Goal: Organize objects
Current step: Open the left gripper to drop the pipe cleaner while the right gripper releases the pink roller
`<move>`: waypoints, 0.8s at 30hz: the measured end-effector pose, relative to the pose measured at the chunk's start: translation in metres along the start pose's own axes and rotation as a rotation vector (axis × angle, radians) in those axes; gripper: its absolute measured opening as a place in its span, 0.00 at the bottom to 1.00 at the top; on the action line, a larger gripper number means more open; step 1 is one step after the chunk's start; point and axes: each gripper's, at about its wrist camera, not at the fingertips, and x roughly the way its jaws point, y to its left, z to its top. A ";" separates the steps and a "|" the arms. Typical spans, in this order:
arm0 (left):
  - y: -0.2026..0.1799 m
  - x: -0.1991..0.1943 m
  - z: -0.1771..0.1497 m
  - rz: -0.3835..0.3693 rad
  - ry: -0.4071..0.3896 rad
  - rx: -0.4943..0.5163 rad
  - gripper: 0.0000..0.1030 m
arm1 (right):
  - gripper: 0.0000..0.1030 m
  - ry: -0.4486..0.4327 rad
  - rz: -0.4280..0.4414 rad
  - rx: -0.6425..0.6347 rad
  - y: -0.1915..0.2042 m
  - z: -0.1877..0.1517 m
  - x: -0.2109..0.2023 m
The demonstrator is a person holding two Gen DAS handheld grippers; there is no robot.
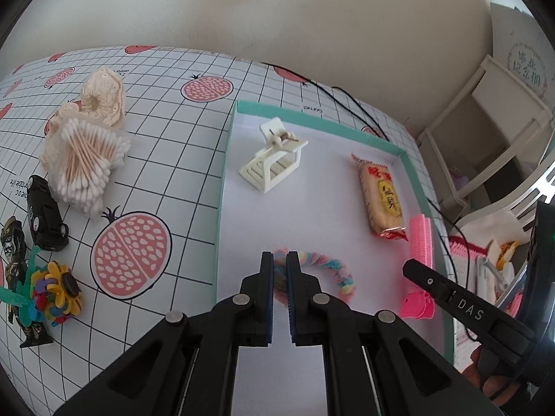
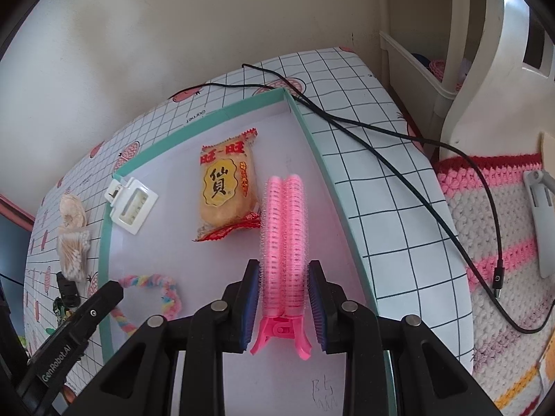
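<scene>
Fingers, right gripper: 2 blue pads stood either side of the pink hair roller clip; left pad looked to touch it, a thin gap showed at the right pad, so whether the grip was clenched could not be told.
Fingers, left gripper: drawn nearly together with a narrow slit between them, grasping nothing; pastel fuzzy loop lay on the tray floor just beyond the tips.
Roller clip position: inside the tray, beside its right wall, pink handle end toward the camera.
Tray contents: rice cracker packet just left of the roller clip; white claw clip toward the far left corner, well apart from the packet.
Tablecloth, left of tray: cotton swab bundle, cream crocheted piece behind it, black toy car, flower toy, dark figurine.
Right of tray: black cable across the cloth.
</scene>
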 end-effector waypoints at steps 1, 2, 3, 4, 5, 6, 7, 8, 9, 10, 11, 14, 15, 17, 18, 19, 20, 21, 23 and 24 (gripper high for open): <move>0.000 0.002 0.000 0.004 0.005 0.003 0.07 | 0.28 0.002 0.000 -0.001 0.000 0.000 0.001; 0.000 0.003 -0.001 0.007 0.011 0.006 0.07 | 0.28 -0.001 0.000 -0.003 0.000 0.000 0.001; 0.000 0.005 -0.002 0.009 0.016 0.006 0.07 | 0.28 -0.001 -0.001 -0.004 0.000 0.000 0.002; 0.000 0.007 -0.002 0.012 0.023 0.006 0.07 | 0.28 -0.002 -0.002 -0.006 0.001 0.000 0.002; -0.001 0.010 -0.002 0.021 0.032 0.008 0.07 | 0.28 -0.003 -0.002 -0.008 0.000 0.001 0.002; -0.002 0.013 -0.003 0.032 0.042 0.010 0.07 | 0.28 -0.003 -0.003 -0.010 0.001 0.001 0.002; -0.002 0.014 -0.005 0.036 0.048 0.010 0.07 | 0.28 -0.003 -0.004 -0.012 0.001 0.001 0.002; -0.003 0.014 -0.006 0.034 0.043 0.008 0.07 | 0.28 -0.003 -0.004 -0.012 0.001 0.001 0.002; -0.004 0.014 -0.006 0.037 0.045 0.012 0.07 | 0.28 -0.003 -0.003 -0.010 0.000 0.001 0.002; -0.006 0.014 -0.006 0.041 0.048 0.017 0.07 | 0.29 -0.003 -0.002 -0.007 0.000 0.001 0.002; -0.007 0.013 -0.006 0.043 0.048 0.021 0.07 | 0.29 -0.003 -0.001 -0.005 0.000 0.001 0.002; -0.009 0.012 -0.007 0.036 0.057 0.019 0.07 | 0.30 -0.005 -0.008 -0.013 0.001 0.001 0.002; -0.008 0.012 -0.006 0.030 0.065 0.016 0.07 | 0.30 -0.005 -0.013 -0.018 0.001 0.001 0.002; -0.008 0.011 -0.006 0.021 0.068 0.017 0.07 | 0.30 -0.002 -0.019 -0.022 0.002 0.001 0.002; -0.008 0.010 -0.005 0.020 0.068 0.022 0.07 | 0.30 0.001 -0.019 -0.022 0.002 0.001 0.002; -0.009 0.009 -0.004 0.016 0.071 0.025 0.08 | 0.32 0.000 -0.019 -0.022 0.002 0.000 0.001; -0.009 0.008 -0.004 0.010 0.074 0.026 0.10 | 0.34 -0.004 -0.021 -0.024 0.003 0.000 0.000; -0.010 0.007 -0.003 0.005 0.077 0.027 0.17 | 0.38 -0.009 -0.023 -0.026 0.003 0.001 -0.002; -0.011 0.003 -0.001 0.000 0.072 0.033 0.28 | 0.40 -0.020 -0.024 -0.025 0.004 0.002 -0.006; -0.012 -0.001 0.000 -0.001 0.063 0.035 0.30 | 0.40 -0.025 -0.023 -0.024 0.005 0.002 -0.009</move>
